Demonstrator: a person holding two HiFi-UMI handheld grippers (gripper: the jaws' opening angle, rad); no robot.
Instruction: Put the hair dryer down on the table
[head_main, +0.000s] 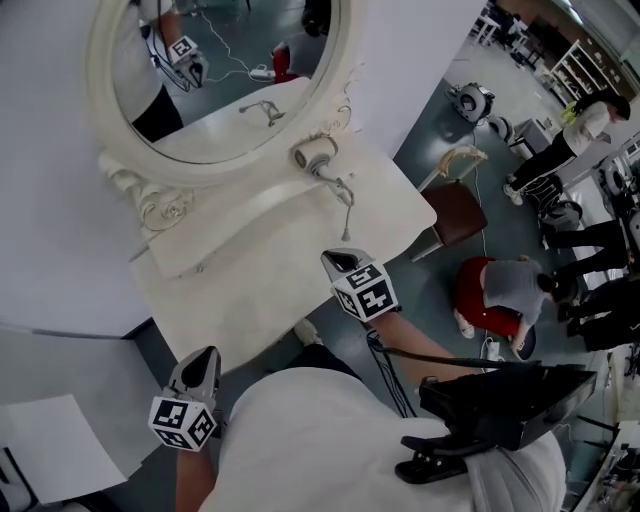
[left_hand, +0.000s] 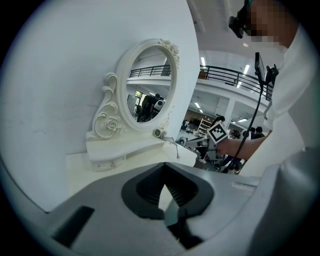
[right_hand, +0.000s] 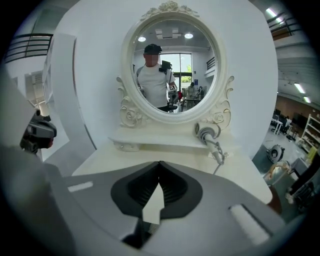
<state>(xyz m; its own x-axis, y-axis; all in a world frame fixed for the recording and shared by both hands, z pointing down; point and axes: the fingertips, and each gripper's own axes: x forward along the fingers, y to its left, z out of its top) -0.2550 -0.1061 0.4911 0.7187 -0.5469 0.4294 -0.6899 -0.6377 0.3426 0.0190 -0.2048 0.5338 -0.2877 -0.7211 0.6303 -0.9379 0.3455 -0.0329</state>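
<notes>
Pale hair dryer (head_main: 322, 163), one, is lying on the bench (head_main: 262, 300) shelf, right end, below the mirror (head_main: 235, 65); head far, handle pointing near-right. Left gripper (head_main: 203, 362) and right gripper (head_main: 343, 262), two, are hovering closed, empty.

The mirror frame (right_hand: 128, 75) is carved, cream and faintly glossy, its glass (right_hand: 172, 70) shiny. The surface (right_hand: 107, 161) is smooth matt cream. The hair dryer (right_hand: 206, 134) looks silvery. The right gripper (right_hand: 159, 162) has matt grey plastic jaws with ribbed black pads.

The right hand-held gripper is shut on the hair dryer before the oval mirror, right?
No. The right hand-held gripper is shut, but on nothing; the right gripper view shows the hair dryer lying on the vanity by the oval mirror.
</notes>
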